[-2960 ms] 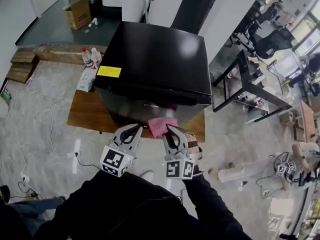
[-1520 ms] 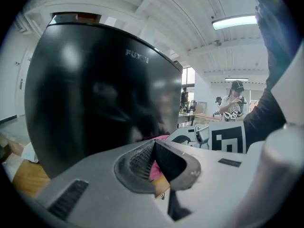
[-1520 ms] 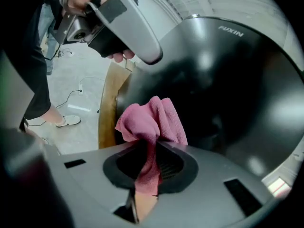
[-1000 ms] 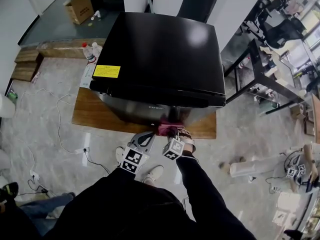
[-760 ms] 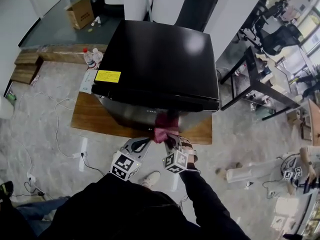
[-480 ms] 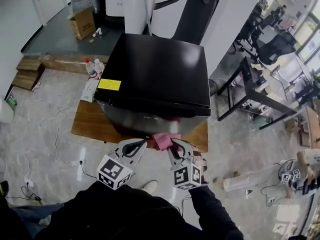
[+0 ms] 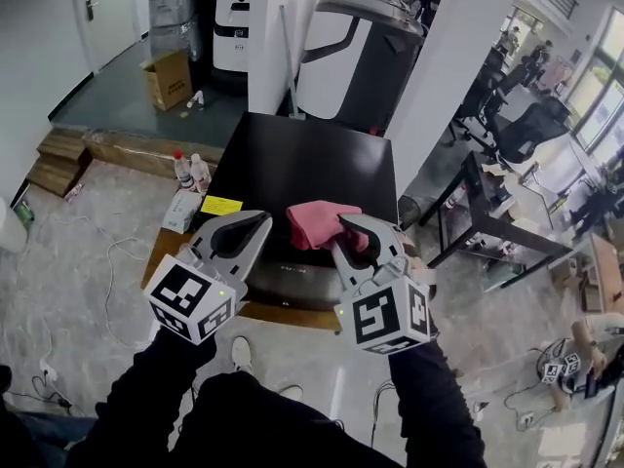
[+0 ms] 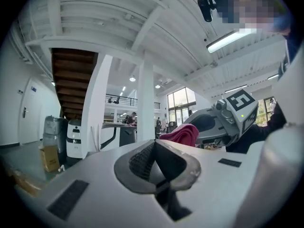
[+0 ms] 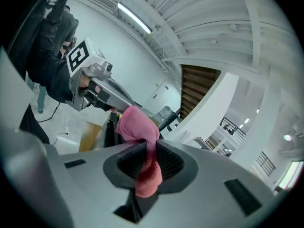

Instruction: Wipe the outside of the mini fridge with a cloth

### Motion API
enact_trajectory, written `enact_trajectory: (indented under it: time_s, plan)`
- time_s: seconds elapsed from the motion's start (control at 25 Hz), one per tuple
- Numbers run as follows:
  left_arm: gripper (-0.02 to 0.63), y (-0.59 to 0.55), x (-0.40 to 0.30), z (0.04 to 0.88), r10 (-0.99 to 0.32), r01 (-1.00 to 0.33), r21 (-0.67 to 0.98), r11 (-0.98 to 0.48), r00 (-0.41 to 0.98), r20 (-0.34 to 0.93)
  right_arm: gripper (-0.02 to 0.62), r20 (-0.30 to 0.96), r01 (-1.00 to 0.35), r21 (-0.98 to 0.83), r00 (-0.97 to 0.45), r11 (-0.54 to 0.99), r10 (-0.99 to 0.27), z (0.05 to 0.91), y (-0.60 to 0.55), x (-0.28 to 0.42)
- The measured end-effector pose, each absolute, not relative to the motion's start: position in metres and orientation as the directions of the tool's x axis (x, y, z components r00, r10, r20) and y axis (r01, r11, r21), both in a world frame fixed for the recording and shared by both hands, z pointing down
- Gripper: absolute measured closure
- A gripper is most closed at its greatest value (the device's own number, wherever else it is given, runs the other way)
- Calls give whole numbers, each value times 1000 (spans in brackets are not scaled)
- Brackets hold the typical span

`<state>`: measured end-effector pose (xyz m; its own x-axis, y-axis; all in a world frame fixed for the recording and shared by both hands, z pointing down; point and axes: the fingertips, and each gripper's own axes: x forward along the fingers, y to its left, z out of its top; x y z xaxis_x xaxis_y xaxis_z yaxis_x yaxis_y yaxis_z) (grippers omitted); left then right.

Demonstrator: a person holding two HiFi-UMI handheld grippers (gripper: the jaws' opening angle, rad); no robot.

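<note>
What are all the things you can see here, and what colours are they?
mini fridge: one, black top, middle of the room.
wooden board: one, brown, under the fridge.
sticker: one, yellow, near-left corner of the fridge top.
bottles: two, pale, on the floor left of the fridge.
cardboard box: one, brown, far left on the dark floor.
cloth: one, pink, pinched in the right hand-held gripper.
left hand-held gripper: one, grey, shut and empty.
right hand-held gripper: one, grey, shut on the cloth.
sleeves: two, black, bottom of the head view.
</note>
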<state>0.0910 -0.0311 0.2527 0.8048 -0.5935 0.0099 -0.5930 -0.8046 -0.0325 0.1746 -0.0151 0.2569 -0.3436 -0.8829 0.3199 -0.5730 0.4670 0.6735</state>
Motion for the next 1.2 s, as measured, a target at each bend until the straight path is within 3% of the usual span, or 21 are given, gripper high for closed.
enact_trajectory:
  time_s: [0.24,0.6,0.96,1.2]
  plan:
    - [600,-139,67,223,-693,-692,-116,-712,720,-44,532,384,-546,691,-277,474,-881,242,-143,152]
    - [600,-237,39,237,-679,-678,-74,-732,734,-14,531,583,-482,646,-188,592,-790,283,-315,105]
    - [600,-274,27,252,-607,-608,-17,-794,794,-12,532,762,-454,525,-126,720,-635,358,-377,109]
    - [600,-280,30,260,-616,-616,-15,-787,788,-13,537,826,-476,416,-159,775,-541,383,-375,116]
